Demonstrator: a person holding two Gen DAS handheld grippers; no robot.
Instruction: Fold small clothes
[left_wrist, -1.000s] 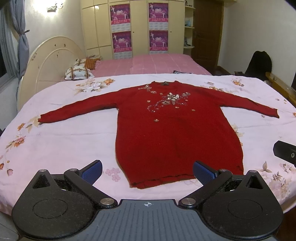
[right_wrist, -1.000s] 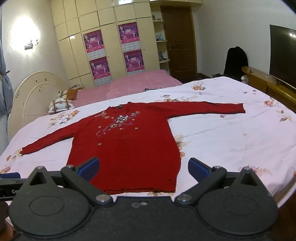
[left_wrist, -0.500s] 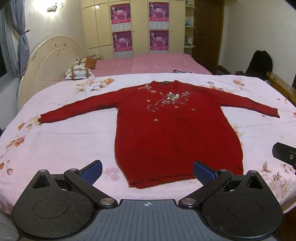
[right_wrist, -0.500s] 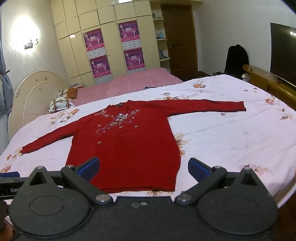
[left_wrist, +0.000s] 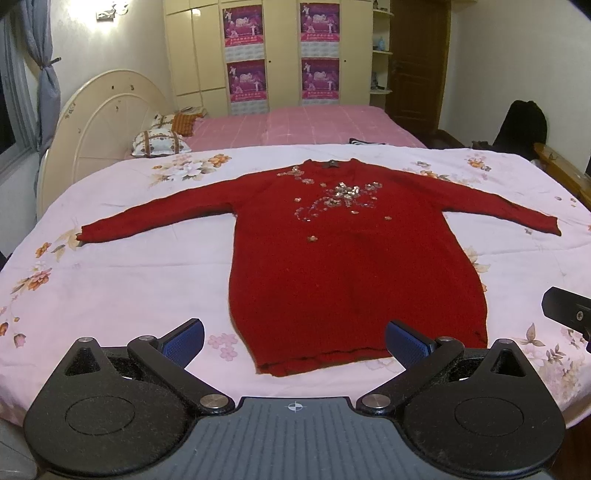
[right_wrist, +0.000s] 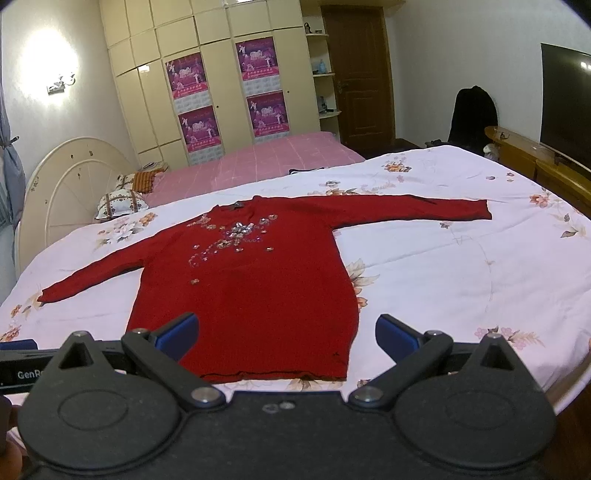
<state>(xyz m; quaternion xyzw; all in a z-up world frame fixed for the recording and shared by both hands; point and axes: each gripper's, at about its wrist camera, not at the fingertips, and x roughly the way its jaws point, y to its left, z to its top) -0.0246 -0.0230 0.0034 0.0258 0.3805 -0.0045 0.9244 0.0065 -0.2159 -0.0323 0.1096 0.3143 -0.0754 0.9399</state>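
sweater (left_wrist: 351, 266): flat on the bed (left_wrist: 129, 273), face up, hem toward both claws, collar far, sleeves out sideways
left claw (left_wrist: 294, 341): spread wide, empty, over the hem
right claw (right_wrist: 284, 334): also wide, empty, nearer the hem's right corner

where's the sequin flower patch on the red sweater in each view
Left wrist view: the sequin patch sits upper centre, on the chest of the red sweater, just right of the neckline.
Right wrist view: the sequin patch sits left of centre, with the sweater angled leftward.
Shared landmark: the four purple posters on the wardrobe doors behind the bed.
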